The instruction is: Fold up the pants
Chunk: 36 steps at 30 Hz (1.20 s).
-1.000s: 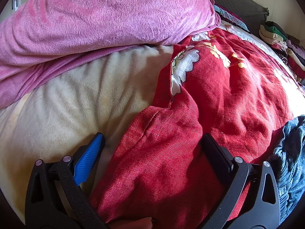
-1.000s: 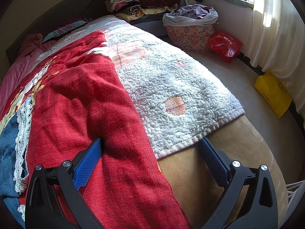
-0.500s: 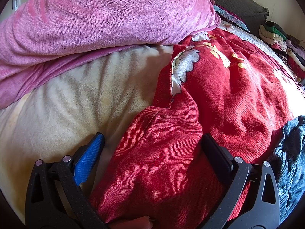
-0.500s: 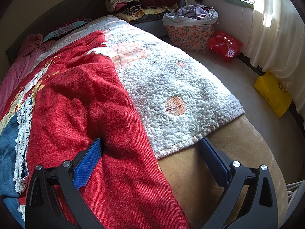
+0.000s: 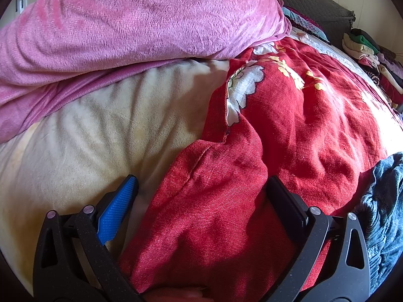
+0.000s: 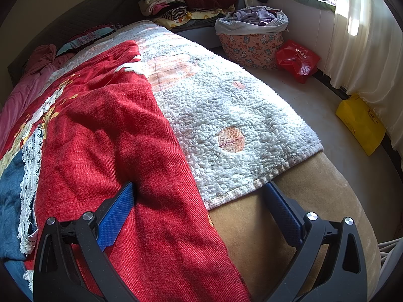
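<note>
Red pants [image 5: 289, 130] with white and yellow flower print lie spread on the bed; they also show in the right wrist view [image 6: 105, 136]. My left gripper [image 5: 201, 188] is open, its jaws wide apart on either side of a red cloth corner near the hem. My right gripper [image 6: 199, 193] is open over the red cloth's right edge, where it meets a white towel [image 6: 226, 115]. A blue denim garment with white lace [image 6: 15, 191] lies at the left; it also shows in the left wrist view [image 5: 382, 201].
A pink fleece blanket [image 5: 126, 17] is heaped at the back left on the beige bed cover [image 5: 88, 136]. Folded clothes [image 6: 191, 0], a patterned laundry basket [image 6: 252, 37], a red bag [image 6: 297, 60] and a yellow bag [image 6: 360, 123] stand beyond the bed's right edge.
</note>
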Each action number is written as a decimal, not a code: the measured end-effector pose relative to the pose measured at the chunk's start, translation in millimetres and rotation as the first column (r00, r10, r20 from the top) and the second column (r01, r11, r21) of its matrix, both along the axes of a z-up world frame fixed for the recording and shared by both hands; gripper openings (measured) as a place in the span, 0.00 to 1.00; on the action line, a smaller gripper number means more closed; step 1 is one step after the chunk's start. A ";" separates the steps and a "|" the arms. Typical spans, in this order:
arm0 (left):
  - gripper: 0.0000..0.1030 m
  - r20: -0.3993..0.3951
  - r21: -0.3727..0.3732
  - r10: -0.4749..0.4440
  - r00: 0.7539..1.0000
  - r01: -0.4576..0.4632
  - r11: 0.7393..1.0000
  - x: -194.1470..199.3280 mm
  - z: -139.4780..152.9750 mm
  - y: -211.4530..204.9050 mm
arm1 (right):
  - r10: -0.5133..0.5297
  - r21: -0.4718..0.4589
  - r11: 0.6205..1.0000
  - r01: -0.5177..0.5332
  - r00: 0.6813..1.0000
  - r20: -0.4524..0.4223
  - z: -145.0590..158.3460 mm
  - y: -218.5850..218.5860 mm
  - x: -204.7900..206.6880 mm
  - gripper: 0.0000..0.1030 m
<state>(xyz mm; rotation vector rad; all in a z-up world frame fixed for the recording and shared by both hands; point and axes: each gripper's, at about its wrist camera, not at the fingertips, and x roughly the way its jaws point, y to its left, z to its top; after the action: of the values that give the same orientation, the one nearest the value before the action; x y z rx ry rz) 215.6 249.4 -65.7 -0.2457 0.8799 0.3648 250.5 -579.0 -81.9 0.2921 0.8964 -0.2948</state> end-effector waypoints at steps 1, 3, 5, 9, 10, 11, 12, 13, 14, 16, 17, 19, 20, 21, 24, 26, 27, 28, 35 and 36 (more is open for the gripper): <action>0.92 -0.004 0.008 0.001 1.000 -0.001 1.000 0.8 0.1 -1.0 | 0.000 0.000 1.000 0.000 1.000 0.000 0.1 -0.1 -0.4 0.96; 0.92 -0.003 0.010 0.001 1.000 -0.001 1.000 0.8 0.2 -1.6 | 0.000 0.000 1.000 0.000 1.000 0.000 0.0 0.0 -0.3 0.96; 0.92 0.001 0.003 0.001 1.000 -0.001 1.000 0.9 0.2 -0.1 | 0.000 0.000 1.000 0.000 1.000 0.000 -0.1 0.0 0.0 0.96; 0.92 0.000 0.007 0.001 1.000 -0.001 1.000 1.1 0.2 0.1 | 0.000 0.000 1.000 0.000 1.000 0.000 -0.1 -0.1 0.0 0.96; 0.92 0.001 0.006 0.001 1.000 -0.001 1.000 0.9 0.3 0.3 | 0.000 0.000 1.000 0.000 1.000 0.000 0.0 0.0 -0.5 0.96; 0.92 0.001 0.004 0.001 1.000 -0.001 1.000 0.7 0.3 0.7 | 0.000 0.000 1.000 0.000 1.000 0.000 -0.1 -0.1 -0.1 0.96; 0.92 0.002 0.005 0.001 1.000 -0.001 1.000 0.4 0.4 0.6 | 0.000 0.001 1.000 0.000 1.000 0.000 -0.1 -0.2 -0.4 0.96; 0.92 0.002 0.004 0.001 1.000 -0.001 1.000 0.2 0.4 0.8 | 0.000 0.000 1.000 0.000 1.000 0.000 -0.1 -0.1 -0.1 0.96; 0.92 0.001 0.006 0.001 1.000 -0.001 1.000 0.3 0.4 0.7 | 0.000 0.000 1.000 0.000 1.000 0.000 -0.1 -0.1 -0.1 0.96; 0.92 0.003 0.003 0.001 1.000 -0.001 1.000 0.0 0.1 1.2 | 0.000 0.000 1.000 0.000 1.000 0.000 -0.1 -0.1 -0.1 0.96; 0.92 0.004 0.002 0.001 1.000 -0.001 1.000 -0.2 0.1 1.5 | 0.000 0.000 1.000 0.000 1.000 0.000 -0.1 -0.1 -0.1 0.96; 0.92 0.004 0.002 0.000 1.000 0.000 1.000 -0.5 0.1 1.6 | 0.000 0.000 1.000 0.000 1.000 0.000 -0.1 -0.2 -0.2 0.96; 0.92 0.003 0.001 0.001 1.000 -0.001 1.000 -0.2 0.1 1.7 | 0.000 0.000 1.000 0.000 1.000 0.000 -0.2 -0.1 -0.2 0.96; 0.92 0.003 0.001 0.001 1.000 -0.001 1.000 -0.4 0.0 1.3 | 0.000 0.000 1.000 0.000 1.000 0.000 -0.1 -0.1 -0.8 0.96; 0.92 0.004 -0.001 0.001 1.000 0.000 1.000 -0.3 -0.1 1.7 | 0.000 0.001 1.000 0.000 1.000 0.001 -0.2 -0.1 -0.2 0.96; 0.92 0.004 0.000 0.000 1.000 0.000 1.000 -0.2 0.1 1.3 | 0.000 0.000 1.000 0.000 1.000 0.000 -0.1 0.0 -0.7 0.96; 0.92 0.004 -0.001 0.001 1.000 -0.001 1.000 -0.3 0.1 1.2 | 0.000 0.000 1.000 0.000 1.000 0.000 -0.2 -0.1 -0.3 0.96; 0.92 0.005 -0.001 0.000 1.000 0.000 1.000 -0.1 0.2 1.6 | 0.000 0.000 1.000 0.000 1.000 0.001 -0.1 -0.2 -0.8 0.96; 0.92 0.002 -0.009 0.001 1.000 -0.001 1.000 -0.5 -0.3 1.6 | 0.000 0.000 1.000 0.000 1.000 0.001 -0.3 -0.1 -0.3 0.96; 0.92 0.002 -0.008 0.001 1.000 -0.001 1.000 -0.4 -0.4 1.4 | 0.000 0.000 1.000 0.000 1.000 0.001 -0.3 -0.1 -0.3 0.96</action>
<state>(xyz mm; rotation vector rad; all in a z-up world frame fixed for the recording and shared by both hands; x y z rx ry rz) 215.2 250.9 -66.0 -0.2535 0.8794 0.3616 250.2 -579.1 -82.2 0.2925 0.8959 -0.2948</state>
